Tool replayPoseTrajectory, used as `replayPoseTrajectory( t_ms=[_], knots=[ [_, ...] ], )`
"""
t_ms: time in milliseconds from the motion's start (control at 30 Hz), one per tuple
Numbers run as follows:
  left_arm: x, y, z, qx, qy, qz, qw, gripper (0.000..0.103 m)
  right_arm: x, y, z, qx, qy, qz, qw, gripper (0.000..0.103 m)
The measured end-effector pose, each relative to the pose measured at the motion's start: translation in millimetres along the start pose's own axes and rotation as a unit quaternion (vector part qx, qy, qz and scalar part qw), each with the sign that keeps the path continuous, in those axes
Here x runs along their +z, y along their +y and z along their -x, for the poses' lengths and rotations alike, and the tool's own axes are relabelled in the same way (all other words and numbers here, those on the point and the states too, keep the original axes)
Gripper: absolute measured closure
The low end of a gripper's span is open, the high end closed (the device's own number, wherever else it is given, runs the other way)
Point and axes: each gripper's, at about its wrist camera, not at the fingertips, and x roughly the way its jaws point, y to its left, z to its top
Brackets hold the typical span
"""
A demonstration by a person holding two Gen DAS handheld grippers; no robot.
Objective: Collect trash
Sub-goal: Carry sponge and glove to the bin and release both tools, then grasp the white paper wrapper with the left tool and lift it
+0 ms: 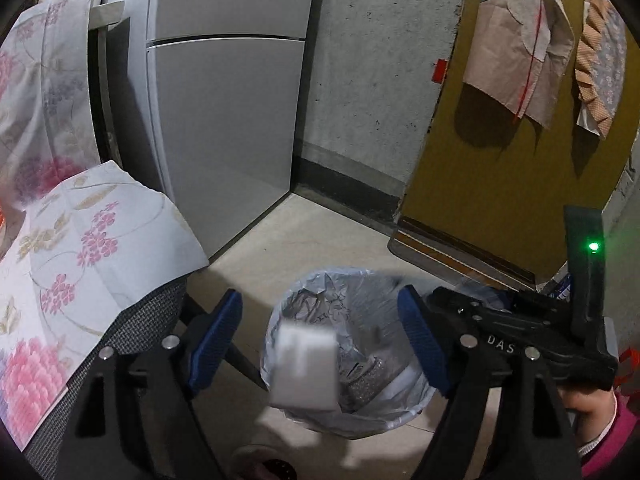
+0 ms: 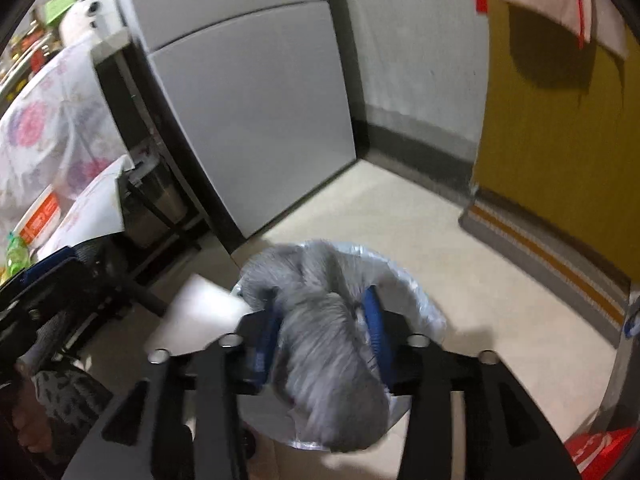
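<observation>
A bin lined with a clear plastic bag stands on the floor under both grippers, with shiny trash inside. My left gripper is open above it. A blurred white box hangs in the air between the blue pads and touches neither. The right gripper's black body reaches in from the right, held by a hand. In the right wrist view my right gripper is open over the bin's rim. A streaked grey crumpled wrapper sits loose between its pads. The white box shows to the left.
A grey fridge stands behind the bin, against the concrete wall. To the left are a table under a floral cloth and a mesh chair seat. On the right are a yellow door and a striped doormat.
</observation>
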Motion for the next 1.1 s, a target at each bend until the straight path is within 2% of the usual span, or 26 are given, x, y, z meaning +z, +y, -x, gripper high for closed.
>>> replayPoseTrajectory(
  t_ms=[167,400,567,733,900,967,1100],
  knots=[
    [-1,16,12,0.015,-0.009,0.018,0.9997,0.025,4,0,16,-0.012,-0.018,-0.001,1.000,0.051],
    [0,48,52,0.058,-0.041,0.049,0.9963,0.025,27,24,76,-0.008,-0.104,0.013,0.994,0.051],
    [-7,75,97,0.102,-0.066,0.066,0.9904,0.025,39,67,114,0.034,-0.151,0.042,0.987,0.051],
    [-24,107,146,0.154,-0.076,0.088,0.9813,0.024,39,138,125,0.101,-0.152,0.108,0.977,0.051],
    [-54,144,193,0.220,-0.071,0.124,0.9650,0.022,27,206,122,0.159,-0.129,0.176,0.963,0.051],
    [-66,162,210,0.241,-0.071,0.149,0.9563,0.021,19,232,118,0.176,-0.120,0.201,0.956,0.051],
    [-88,201,245,0.295,-0.074,0.190,0.9335,0.018,6,283,110,0.207,-0.095,0.248,0.942,0.051]
  ],
)
